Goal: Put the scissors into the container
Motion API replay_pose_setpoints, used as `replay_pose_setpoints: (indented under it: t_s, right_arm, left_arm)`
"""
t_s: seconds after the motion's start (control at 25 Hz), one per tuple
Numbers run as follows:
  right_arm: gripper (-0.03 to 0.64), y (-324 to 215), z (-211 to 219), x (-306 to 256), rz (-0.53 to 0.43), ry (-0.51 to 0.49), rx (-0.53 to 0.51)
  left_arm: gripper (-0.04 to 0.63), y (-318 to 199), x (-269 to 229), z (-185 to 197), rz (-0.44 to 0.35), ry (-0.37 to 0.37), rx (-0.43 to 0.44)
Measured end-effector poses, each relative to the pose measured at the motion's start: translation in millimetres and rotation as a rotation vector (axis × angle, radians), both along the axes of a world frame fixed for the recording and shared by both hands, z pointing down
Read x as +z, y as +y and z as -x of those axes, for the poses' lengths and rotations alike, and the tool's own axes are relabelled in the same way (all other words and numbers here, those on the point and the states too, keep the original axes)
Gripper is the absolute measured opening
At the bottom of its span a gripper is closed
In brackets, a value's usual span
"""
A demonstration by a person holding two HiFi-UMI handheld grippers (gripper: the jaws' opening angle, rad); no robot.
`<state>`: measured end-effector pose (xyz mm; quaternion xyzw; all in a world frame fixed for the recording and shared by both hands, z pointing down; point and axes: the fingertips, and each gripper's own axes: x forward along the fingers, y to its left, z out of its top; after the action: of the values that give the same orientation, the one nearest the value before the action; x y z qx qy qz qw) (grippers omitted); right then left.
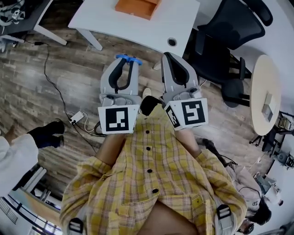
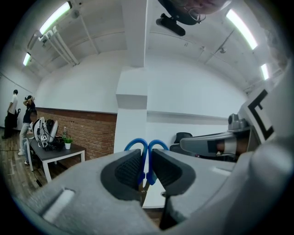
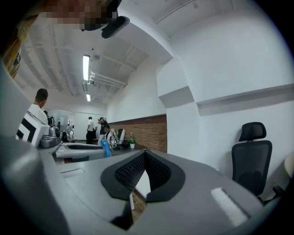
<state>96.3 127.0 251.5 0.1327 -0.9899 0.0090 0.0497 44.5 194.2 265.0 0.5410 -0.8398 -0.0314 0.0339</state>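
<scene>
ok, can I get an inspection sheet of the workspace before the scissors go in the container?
Surface: white table, mostly bare.
Job's things: scissors, blue handles, gripped and not yet in the orange container, which sits on the table's far side.
Clutter: nothing seen.
Grippers: left hand-held gripper shut on the scissors; right hand-held gripper shut, nothing between its jaws.
Cables: black cable across the wooden floor to a white adapter.
Surroundings: black office chair; round table; bystander's sleeve.

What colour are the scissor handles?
Blue; the scissors show best in the left gripper view.
</scene>
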Motion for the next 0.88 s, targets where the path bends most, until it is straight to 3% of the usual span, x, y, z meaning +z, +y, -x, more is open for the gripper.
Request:
replay_pose_setpoints:
  t_s: [0.48, 0.88]
  right_arm:
    - [0.006, -60.1, 67.8, 9.6, 0.028, -0.041, -0.01]
    - [0.006, -121.9, 132.4, 16.4, 0.061, -0.05, -0.026]
  left_arm:
    - [0.083, -59.3, 2.4, 65.1, 0.039, -0.062, 0.025]
    - [0.083, -127.0, 7.4, 124.9, 0.086, -0.068, 0.038]
